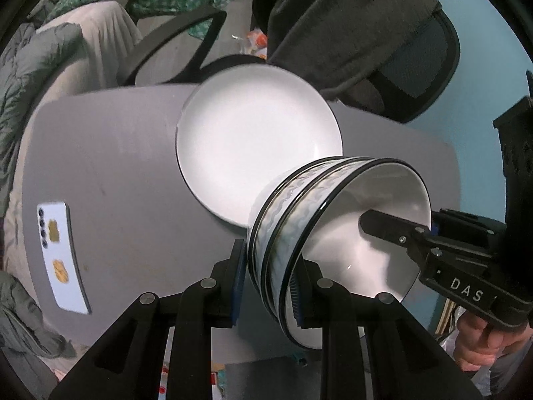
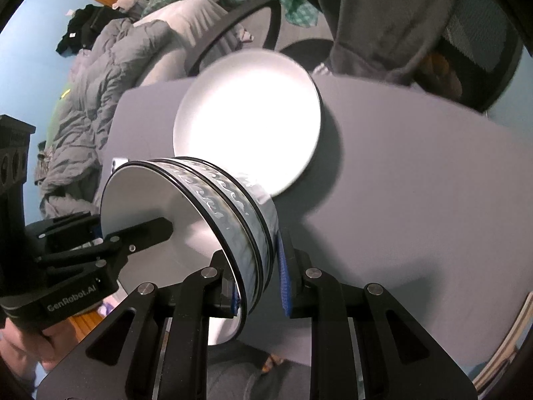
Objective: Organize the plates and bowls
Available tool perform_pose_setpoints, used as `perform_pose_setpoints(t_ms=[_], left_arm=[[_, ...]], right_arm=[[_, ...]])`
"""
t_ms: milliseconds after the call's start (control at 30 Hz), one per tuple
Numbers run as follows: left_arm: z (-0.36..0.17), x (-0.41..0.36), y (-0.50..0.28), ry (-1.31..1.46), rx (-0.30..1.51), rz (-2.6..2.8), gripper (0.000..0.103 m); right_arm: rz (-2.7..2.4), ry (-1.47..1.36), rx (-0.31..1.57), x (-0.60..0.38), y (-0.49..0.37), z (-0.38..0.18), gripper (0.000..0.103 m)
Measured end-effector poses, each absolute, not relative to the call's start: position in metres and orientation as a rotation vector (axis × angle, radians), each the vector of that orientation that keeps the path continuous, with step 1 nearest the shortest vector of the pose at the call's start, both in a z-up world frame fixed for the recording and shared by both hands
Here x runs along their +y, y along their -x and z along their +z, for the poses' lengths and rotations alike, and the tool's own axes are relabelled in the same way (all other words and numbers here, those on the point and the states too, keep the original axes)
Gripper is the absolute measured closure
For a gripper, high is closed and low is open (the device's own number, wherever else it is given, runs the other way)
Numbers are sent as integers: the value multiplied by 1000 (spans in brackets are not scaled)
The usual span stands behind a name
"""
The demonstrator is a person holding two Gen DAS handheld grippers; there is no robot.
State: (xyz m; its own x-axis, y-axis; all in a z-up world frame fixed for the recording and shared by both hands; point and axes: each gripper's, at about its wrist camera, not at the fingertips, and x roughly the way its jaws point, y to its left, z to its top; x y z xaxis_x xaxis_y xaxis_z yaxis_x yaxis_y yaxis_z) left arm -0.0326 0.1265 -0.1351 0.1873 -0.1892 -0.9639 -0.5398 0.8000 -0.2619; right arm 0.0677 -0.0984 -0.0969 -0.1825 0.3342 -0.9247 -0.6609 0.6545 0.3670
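A stack of nested white bowls (image 1: 293, 206) (image 2: 216, 206) with a blue wave band and black rims hangs above the grey table (image 1: 100, 150) (image 2: 416, 166). My left gripper (image 1: 269, 286) is shut on the stack's rim, one pad inside and one outside. My right gripper (image 2: 258, 286) is shut on the opposite side of the rim. Each view shows the other gripper's inner finger (image 1: 383, 226) (image 2: 150, 230) lying inside the top bowl. A wide white plate (image 1: 260, 133) (image 2: 246, 116) lies flat on the table beyond the bowls.
A white phone (image 1: 61, 256) lies face down near the table's left edge. A black chair draped with a dark garment (image 1: 366, 33) stands behind the table. Grey bedding (image 2: 100, 83) is piled to the left. A person's hand (image 1: 483, 340) holds the right gripper.
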Motion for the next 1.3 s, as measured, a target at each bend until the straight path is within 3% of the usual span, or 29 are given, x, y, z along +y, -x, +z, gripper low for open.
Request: perform_pose_setpoints(t_ms=[900, 1133, 1200, 1300], left_arm=[[-181, 177, -21, 636, 1446, 289, 80], [-176, 172, -20, 570, 1422, 290, 70], [-171, 172, -18, 544, 1407, 308, 62], [-164, 173, -12, 529, 1402, 337, 57]], right_arm=[[830, 365, 1556, -18, -136, -131, 84], [837, 382, 1549, -14, -134, -132, 73], [827, 390, 1531, -14, -133, -129, 72], [823, 387, 1507, -14, -132, -122, 58]])
